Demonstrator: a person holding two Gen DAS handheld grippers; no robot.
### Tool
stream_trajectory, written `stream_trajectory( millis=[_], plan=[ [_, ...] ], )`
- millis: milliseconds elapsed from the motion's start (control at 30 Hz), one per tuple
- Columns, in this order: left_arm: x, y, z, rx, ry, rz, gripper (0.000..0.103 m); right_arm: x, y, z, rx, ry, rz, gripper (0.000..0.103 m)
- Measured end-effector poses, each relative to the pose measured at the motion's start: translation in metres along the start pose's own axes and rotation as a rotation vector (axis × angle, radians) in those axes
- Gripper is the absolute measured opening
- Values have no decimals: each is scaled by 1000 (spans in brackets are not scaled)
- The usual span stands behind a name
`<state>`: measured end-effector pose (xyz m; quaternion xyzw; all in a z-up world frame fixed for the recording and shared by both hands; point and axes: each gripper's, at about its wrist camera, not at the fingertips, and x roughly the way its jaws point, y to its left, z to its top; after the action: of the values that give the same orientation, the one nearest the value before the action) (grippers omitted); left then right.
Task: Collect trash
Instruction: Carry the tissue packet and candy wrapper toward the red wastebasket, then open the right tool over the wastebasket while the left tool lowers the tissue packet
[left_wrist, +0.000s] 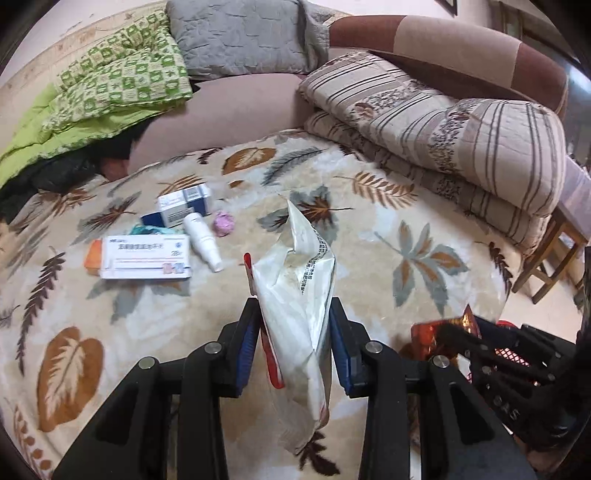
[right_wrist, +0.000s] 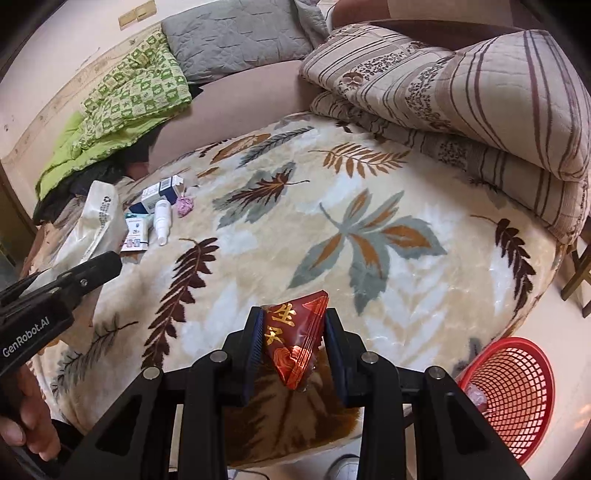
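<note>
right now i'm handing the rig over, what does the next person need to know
Left tongs: shut on a crumpled white bag, held above the bed.
Right tongs: shut on a red wrapper, near the bed's edge.
Red basket stands on the floor to the right, something pale already inside.
Left on the leaf blanket: two medicine boxes, a white bottle, a pink wad.
Next, likely: drop both held pieces in the basket.

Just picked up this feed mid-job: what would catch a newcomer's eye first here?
Both grippers are loaded: the left gripper clamps a crumpled white bag, the right gripper a red wrapper with gold characters. A red mesh basket stands on the floor at the bed's lower right, while medicine boxes and a white bottle lie on the leaf-print blanket.
</note>
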<state>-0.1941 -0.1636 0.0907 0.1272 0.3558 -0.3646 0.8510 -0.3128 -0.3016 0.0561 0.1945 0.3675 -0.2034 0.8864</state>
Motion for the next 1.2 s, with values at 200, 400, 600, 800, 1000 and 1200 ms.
stream_trajectory(
  millis=[200,400,600,800,1000,1200],
  plan=[
    [20,2,-9,15,26,-15,35,-18,-5,-10,-16,-45,-7,35],
    [33,-4,-10,3,52,-73,35,-25,-15,-11,-42,-55,-26,35],
    [33,-33,-16,78,57,-128,35,-40,-50,-19,28,-32,-84,35],
    [26,-87,-19,180,88,-228,35,-73,-108,-30,163,-73,-172,35],
    [14,-158,-25,265,141,-368,35,-102,-178,-47,332,-100,-297,35],
    [24,-236,-40,368,211,-485,37,-116,-217,-63,443,-96,-279,35]
  ],
)
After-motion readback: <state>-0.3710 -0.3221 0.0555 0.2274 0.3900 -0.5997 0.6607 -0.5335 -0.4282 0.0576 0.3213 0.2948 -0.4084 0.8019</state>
